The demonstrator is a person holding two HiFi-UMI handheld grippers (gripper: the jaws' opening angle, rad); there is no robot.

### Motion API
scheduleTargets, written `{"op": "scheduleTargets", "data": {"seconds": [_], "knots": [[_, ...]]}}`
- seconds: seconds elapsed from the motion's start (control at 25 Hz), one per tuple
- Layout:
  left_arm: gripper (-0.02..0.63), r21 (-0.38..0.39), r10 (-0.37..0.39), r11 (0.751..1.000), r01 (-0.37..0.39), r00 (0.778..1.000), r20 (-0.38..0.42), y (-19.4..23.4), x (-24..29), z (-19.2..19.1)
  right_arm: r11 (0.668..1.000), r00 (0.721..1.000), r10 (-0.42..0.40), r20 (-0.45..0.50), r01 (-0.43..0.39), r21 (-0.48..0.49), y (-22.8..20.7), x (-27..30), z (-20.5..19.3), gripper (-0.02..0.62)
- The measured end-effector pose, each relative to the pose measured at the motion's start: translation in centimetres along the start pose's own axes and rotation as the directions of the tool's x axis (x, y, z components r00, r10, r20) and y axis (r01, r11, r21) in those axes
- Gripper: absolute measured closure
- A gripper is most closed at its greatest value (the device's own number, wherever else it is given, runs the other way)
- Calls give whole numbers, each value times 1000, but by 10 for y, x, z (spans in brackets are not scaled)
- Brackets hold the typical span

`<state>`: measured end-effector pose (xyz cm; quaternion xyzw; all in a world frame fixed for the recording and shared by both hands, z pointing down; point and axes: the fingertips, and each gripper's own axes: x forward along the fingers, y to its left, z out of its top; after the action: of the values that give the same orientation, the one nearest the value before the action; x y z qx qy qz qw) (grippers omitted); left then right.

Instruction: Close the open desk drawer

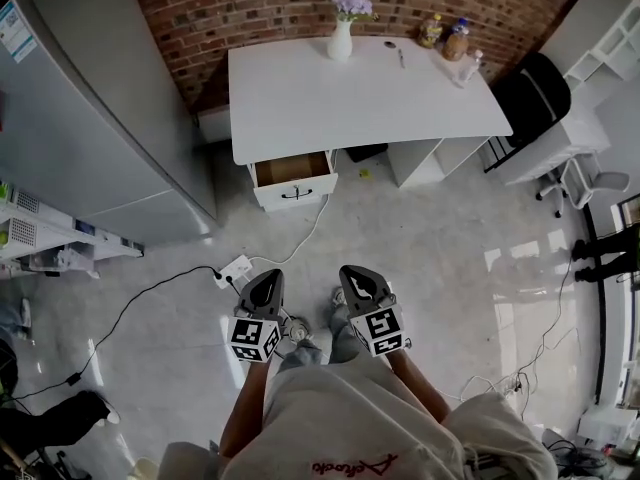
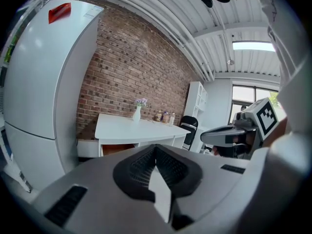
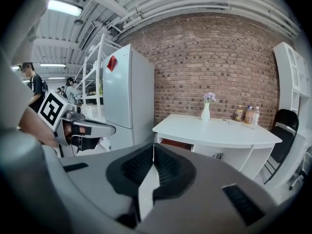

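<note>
A white desk [image 1: 360, 103] stands against the brick wall. Its left drawer [image 1: 293, 179] is pulled out, showing a brown wooden inside and a dark handle on its white front. In the head view my left gripper [image 1: 265, 285] and right gripper [image 1: 360, 281] are held side by side over the floor, well short of the drawer. Both are shut with nothing between their jaws. The desk [image 2: 131, 130] appears far off in the left gripper view, and the desk [image 3: 214, 130] shows ahead in the right gripper view too.
A tall grey fridge [image 1: 90, 118] stands left of the desk. A power strip [image 1: 235, 268] with cables lies on the floor before my grippers. A vase of flowers [image 1: 342, 30] and bottles [image 1: 447, 36] sit on the desktop. A black chair [image 1: 535, 93] stands at the right.
</note>
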<state>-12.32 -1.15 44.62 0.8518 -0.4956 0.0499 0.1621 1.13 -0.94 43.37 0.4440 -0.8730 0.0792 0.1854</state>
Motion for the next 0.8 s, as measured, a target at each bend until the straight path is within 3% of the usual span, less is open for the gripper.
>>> {"op": "scheduleTargets", "data": {"seconds": [0.8], "knots": [[594, -1, 147, 989, -148, 987, -63, -10, 112, -2, 975, 975, 221, -17, -220, 29, -109, 61, -26, 577]]}}
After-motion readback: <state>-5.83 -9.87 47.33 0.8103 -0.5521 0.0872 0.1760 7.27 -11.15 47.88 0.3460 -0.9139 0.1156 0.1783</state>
